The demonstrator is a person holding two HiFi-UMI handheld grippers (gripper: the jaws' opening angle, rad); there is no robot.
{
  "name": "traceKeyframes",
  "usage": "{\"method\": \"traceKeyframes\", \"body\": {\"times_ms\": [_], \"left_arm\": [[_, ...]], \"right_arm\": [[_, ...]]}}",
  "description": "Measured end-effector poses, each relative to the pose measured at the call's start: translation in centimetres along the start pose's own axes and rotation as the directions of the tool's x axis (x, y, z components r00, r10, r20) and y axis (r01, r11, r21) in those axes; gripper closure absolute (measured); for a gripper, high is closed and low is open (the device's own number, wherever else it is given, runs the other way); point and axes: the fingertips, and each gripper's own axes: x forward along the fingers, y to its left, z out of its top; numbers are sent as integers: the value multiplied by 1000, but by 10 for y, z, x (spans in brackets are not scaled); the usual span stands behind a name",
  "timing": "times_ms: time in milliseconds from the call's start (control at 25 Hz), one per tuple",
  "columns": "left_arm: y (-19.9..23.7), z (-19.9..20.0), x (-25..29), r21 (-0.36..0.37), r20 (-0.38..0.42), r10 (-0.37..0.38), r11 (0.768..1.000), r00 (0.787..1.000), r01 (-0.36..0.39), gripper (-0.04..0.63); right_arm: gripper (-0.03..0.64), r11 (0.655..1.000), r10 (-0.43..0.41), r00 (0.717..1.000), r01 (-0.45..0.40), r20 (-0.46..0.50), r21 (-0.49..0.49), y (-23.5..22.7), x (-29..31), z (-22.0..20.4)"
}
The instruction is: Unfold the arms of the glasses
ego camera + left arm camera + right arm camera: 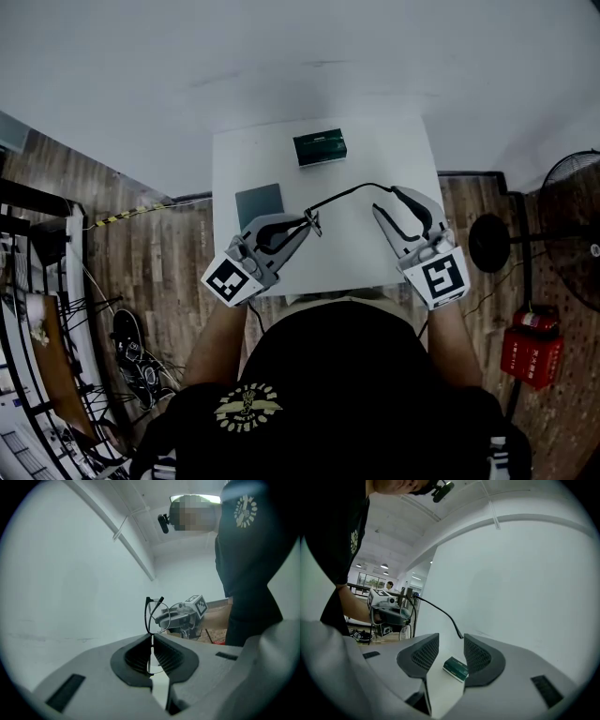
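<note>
At the left of the white table lies a grey pad, untouched. Just right of it the left gripper is clamped tight on the glasses, its pads pressed on the lens front and holding it up off the table, edge-on and upright between the jaws. From that grip 1 temple arm is swung out and runs rightward in a shallow arc above the table, so the long axis lies left to right, with the tip pointing at the right gripper. That gripper stands wide open and grips nothing: the arm's tip sits just beside 1 jaw's end, and I cannot tell if it touches it. A green box lies on the table beyond.

So 1 of the 2 arms looks unfolded and let go. The other I cannot make out clearly; it is likely still folded against the front, which would leave about half the job.
</note>
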Motion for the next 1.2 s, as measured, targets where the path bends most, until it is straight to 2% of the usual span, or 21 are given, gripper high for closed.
{"method": "traceKeyframes", "body": {"times_ms": [120, 240, 320, 400, 480, 560, 720, 880, 1040, 1200], "left_arm": [[6, 15, -10, -32, 64, -6, 999, 998, 9, 572], [9, 28, -13, -25, 109, -41, 999, 993, 44, 572], [8, 37, -8, -6, 137, -76, 997, 988, 77, 572], [2, 41, 0, 12, 128, -102, 995, 986, 101, 572], [-7, 40, 10, 22, 102, -127, 992, 987, 126, 572], [-17, 41, 22, 35, 93, -156, 988, 983, 153, 572], [-34, 39, 49, 72, 60, -203, 977, 977, 199, 572], [-44, 34, 71, 73, 37, -222, 973, 974, 219, 572], [-46, 30, 89, 72, 17, -191, 979, 981, 189, 572], [-43, 25, 103, 90, -8, -140, 986, 990, 140, 572]], "right_arm": [[450, 1000, 14, 1000, -14, 13, 20, 2, -5, 8], [451, 996, 52, 998, -53, 27, 75, -1, -7, 4], [451, 984, 110, 991, -119, 71, 134, 3, -6, 5], [462, 962, 190, 973, -211, 127, 173, 15, -4, 9], [477, 938, 271, 948, -298, 166, 175, 30, -4, 14], [483, 924, 322, 928, -351, 188, 153, 43, -3, 18], [519, 923, 343, 916, -369, 207, 104, 46, -1, 22], [553, 919, 350, 906, -382, 237, 102, 32, -5, 22], [603, 912, 369, 893, -402, 259, 84, 17, -13, 16], [603, 897, 387, 882, -427, 268, 110, 4, -14, 5]]}}
